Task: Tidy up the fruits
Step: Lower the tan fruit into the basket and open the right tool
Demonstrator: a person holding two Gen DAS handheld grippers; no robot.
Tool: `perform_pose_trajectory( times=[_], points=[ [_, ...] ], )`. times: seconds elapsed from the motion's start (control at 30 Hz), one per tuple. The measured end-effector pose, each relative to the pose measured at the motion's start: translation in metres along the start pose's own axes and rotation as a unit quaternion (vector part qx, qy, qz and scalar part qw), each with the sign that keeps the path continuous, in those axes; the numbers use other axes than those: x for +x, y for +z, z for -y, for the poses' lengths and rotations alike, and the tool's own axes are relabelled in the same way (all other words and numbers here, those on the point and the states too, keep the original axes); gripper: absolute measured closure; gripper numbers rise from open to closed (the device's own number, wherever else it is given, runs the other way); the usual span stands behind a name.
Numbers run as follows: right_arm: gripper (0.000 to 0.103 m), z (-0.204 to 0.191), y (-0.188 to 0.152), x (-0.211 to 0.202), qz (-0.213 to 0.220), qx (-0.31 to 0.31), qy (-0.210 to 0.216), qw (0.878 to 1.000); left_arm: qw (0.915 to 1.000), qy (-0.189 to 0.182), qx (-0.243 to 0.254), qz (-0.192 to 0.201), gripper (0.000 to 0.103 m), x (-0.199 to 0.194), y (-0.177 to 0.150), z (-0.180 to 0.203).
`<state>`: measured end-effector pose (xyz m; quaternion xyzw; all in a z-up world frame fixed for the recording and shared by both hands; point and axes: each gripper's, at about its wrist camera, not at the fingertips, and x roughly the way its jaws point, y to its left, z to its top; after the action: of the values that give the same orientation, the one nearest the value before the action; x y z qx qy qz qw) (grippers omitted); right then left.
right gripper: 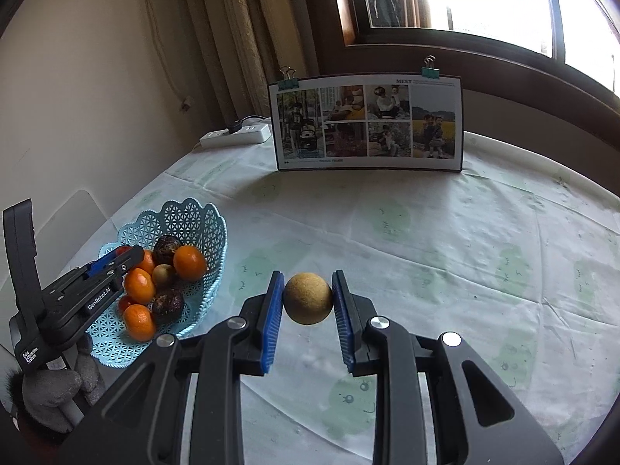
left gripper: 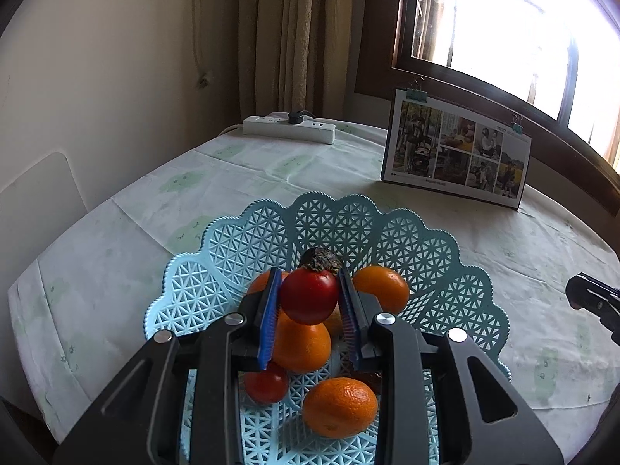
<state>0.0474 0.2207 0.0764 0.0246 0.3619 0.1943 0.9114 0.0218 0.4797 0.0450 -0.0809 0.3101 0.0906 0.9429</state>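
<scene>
Pinching a smooth red tomato-like fruit (left gripper: pixel 309 296) over the pale-blue lattice plastic basket (left gripper: pixel 438 255), the left gripper (left gripper: pixel 310 302) likely needs gentle mid-girth pressure, while the right gripper (right gripper: pixel 308 300) clamps a firmer rough tan round fruit (right gripper: pixel 308 298).

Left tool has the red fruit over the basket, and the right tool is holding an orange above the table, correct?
Not quite. The right tool holds a round tan-yellow fruit, not an orange, as the right wrist view shows. The left tool does hold the red fruit over the basket.
</scene>
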Motion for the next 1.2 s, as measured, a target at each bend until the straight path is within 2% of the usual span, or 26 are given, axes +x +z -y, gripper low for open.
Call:
perform_pose_trajectory(
  times=[0.1, 0.13, 0.2, 0.37, 0.57, 0.87, 1.2],
  points=[
    [0.077, -0.010, 0.004, 0.005, -0.002, -0.007, 0.010, 1.000, 1.0000, 0.001, -0.002, 0.009, 0.039, -0.004, 0.000, -0.002],
    [0.077, -0.014, 0.005, 0.006, -0.002, -0.010, 0.013, 1.000, 0.9999, 0.003, -0.003, 0.012, 0.035, -0.007, 0.001, -0.003],
    [0.077, -0.022, 0.008, 0.008, -0.002, -0.015, 0.019, 1.000, 0.9998, 0.000, -0.007, 0.018, 0.018, -0.012, 0.002, -0.007],
    [0.077, -0.043, 0.019, 0.013, -0.001, -0.028, 0.041, 0.999, 0.9992, 0.005, -0.009, 0.038, 0.004, -0.027, 0.004, -0.018],
    [0.077, -0.070, 0.029, 0.017, 0.005, -0.046, 0.064, 0.997, 0.9978, 0.038, -0.026, 0.049, 0.003, -0.036, 0.004, -0.041],
    [0.077, -0.110, 0.032, 0.033, -0.006, -0.073, 0.094, 0.993, 0.9944, 0.086, -0.045, 0.042, 0.003, -0.035, -0.004, -0.075],
    [0.076, -0.126, 0.030, 0.063, -0.030, -0.077, 0.093, 0.992, 0.9921, 0.106, -0.061, 0.027, 0.003, -0.033, -0.011, -0.094]
  ],
)
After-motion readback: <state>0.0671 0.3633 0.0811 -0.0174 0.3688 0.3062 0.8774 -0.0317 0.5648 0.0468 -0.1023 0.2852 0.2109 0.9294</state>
